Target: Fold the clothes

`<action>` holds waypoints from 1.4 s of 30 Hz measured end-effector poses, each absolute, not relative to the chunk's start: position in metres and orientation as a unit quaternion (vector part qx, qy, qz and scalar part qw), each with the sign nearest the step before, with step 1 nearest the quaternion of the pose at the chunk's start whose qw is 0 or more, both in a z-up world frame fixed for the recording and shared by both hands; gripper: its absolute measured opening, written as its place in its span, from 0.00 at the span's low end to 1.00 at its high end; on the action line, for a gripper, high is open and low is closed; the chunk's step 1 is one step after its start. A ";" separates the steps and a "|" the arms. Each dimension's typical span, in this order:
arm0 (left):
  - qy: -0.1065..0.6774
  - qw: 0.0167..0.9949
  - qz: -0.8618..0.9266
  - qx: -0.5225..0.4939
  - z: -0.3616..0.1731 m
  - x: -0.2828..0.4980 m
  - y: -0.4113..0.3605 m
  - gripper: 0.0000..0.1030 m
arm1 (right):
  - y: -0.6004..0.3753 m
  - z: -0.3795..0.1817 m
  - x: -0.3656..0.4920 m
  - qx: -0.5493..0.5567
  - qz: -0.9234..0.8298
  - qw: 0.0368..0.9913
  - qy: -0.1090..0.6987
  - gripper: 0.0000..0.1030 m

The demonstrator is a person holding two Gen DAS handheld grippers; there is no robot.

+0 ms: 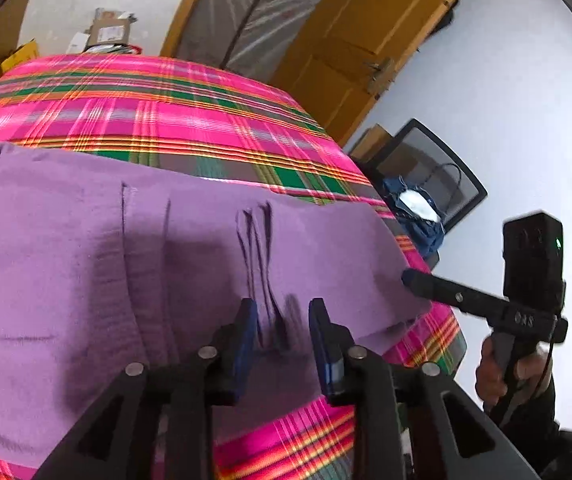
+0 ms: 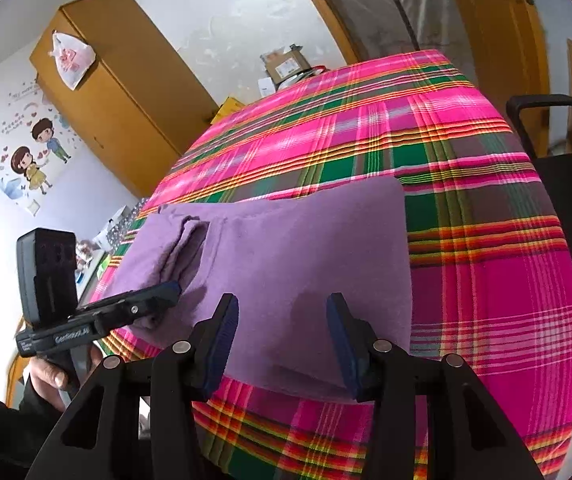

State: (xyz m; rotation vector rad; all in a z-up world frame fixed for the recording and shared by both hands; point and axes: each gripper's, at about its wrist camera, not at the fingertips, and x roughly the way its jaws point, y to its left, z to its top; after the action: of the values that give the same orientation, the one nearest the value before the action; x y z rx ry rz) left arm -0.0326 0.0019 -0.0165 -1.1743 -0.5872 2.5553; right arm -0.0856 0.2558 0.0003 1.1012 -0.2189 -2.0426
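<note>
one purple garment (image 2: 286, 248) lies folded on the plaid-covered surface (image 2: 485, 280), near its front edge; bare plaid stays open beyond and to the right. the fabric is flat with a few creases. two grippers: left gripper (image 1: 282, 344) spread above the cloth; right gripper (image 2: 282, 340) spread over the garment's near edge, pinching nothing.

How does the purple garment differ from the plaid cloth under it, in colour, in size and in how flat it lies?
The purple garment is one plain colour; the plaid cloth has pink, green and orange stripes. The garment covers only part of the surface, while the plaid cloth spreads past it on every visible side. The garment shows folds and layered edges at one end; the plaid cloth lies smooth. Both are fabric, lying flat.
</note>
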 end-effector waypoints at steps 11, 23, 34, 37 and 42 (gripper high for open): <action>-0.206 0.124 0.872 -0.425 -0.033 -0.052 0.006 0.16 | 0.258 -0.002 -0.085 0.437 -0.805 0.391 -0.088 0.46; -0.237 0.131 0.875 -0.401 -0.021 -0.038 -0.007 0.10 | 0.264 0.000 -0.085 0.432 -0.809 0.387 -0.094 0.46; -0.223 0.110 0.884 -0.396 -0.017 -0.029 -0.018 0.11 | 0.265 -0.001 -0.087 0.432 -0.813 0.378 -0.097 0.46; -0.214 0.111 0.890 -0.387 -0.009 -0.028 -0.017 0.13 | 0.267 0.000 -0.086 0.424 -0.821 0.370 -0.093 0.46; -0.200 0.113 0.899 -0.374 0.005 -0.028 -0.015 0.13 | 0.274 0.002 -0.087 0.408 -0.838 0.352 -0.090 0.46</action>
State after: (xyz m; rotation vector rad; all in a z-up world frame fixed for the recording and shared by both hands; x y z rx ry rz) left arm -0.0281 -0.0151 0.0048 -1.0960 -0.5876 2.6356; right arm -0.0867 0.2740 0.0024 1.0550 -0.2339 -2.1678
